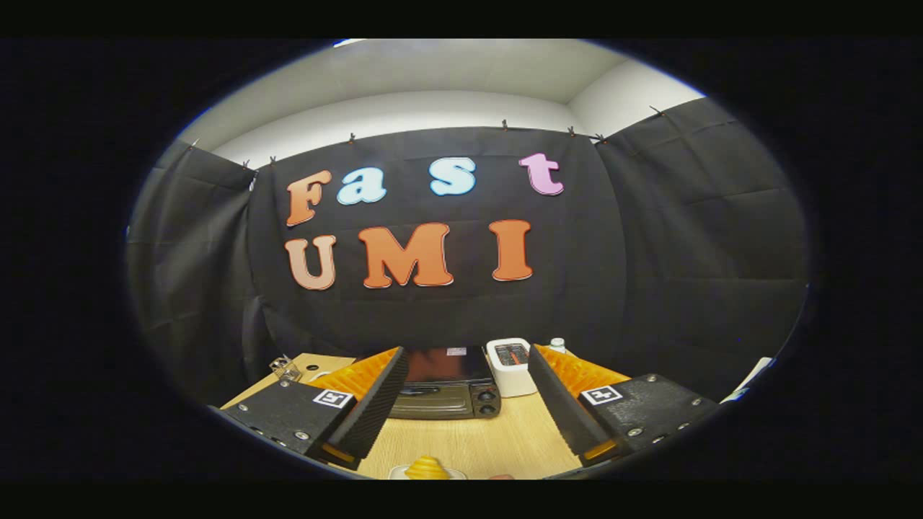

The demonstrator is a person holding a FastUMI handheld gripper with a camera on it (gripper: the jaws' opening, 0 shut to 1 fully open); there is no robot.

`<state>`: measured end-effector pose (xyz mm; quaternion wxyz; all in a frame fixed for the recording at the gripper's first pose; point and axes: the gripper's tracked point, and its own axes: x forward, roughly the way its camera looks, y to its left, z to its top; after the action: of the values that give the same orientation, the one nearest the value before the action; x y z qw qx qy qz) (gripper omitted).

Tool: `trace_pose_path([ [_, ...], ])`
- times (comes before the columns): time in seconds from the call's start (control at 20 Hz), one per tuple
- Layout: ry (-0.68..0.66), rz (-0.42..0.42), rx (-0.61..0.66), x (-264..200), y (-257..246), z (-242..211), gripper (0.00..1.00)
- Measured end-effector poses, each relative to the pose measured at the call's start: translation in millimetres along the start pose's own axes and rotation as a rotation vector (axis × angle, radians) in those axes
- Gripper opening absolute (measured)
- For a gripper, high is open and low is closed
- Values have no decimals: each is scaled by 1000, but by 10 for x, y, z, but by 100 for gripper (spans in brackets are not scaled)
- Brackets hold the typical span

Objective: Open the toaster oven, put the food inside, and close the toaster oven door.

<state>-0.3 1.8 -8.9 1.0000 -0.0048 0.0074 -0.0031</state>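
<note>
1. Black cloth walls close off the booth; a light wooden table [497,440] carries the setup.
2. Toaster oven [448,393] sits on the table beyond the fingers, seen in the gap between them. Door looks closed; its handle [425,390] runs across the front, knobs [487,402] at the right.
3. White appliance [510,366] stands just beside the oven's right side; a small bottle [557,344] sits behind it.
4. Food [427,468], a yellow piece on a white plate [398,473], lies on the table near the fingers, well short of the oven.
5. Gripper [467,404] is released: fingers spread wide, nothing between them, held above the table.
6. Judged step: reach for the door. Nothing of the task looks done.
7. To do it well: bring the fingers level with the handle, centre on it away from the knobs, close both fingers on the bar, then pull out and down along the door's hinge arc, not straight back, or the oven may slide.
8. Pass over the plate on approach without clipping it.
</note>
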Motion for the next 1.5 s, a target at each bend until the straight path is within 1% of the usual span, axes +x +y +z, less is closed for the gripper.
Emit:
trace_pose_path([
  [0.15,26,6,-6,15,82,-111,99],
  [0.45,97,1,-14,27,301,-485,99],
  [0.65,111,3,-21,156,493,-593,99],
  [0.8,130,3,-25,403,635,-704,99],
  [1.0,164,32,-33,787,917,-874,99],
  [1.1,167,10,-44,1016,932,-933,99],
  [1.2,186,18,-25,1207,1042,-1036,99],
  [1.3,223,32,-25,1380,1148,-1183,99],
  [1.5,294,40,-84,1668,1241,-1550,99],
])
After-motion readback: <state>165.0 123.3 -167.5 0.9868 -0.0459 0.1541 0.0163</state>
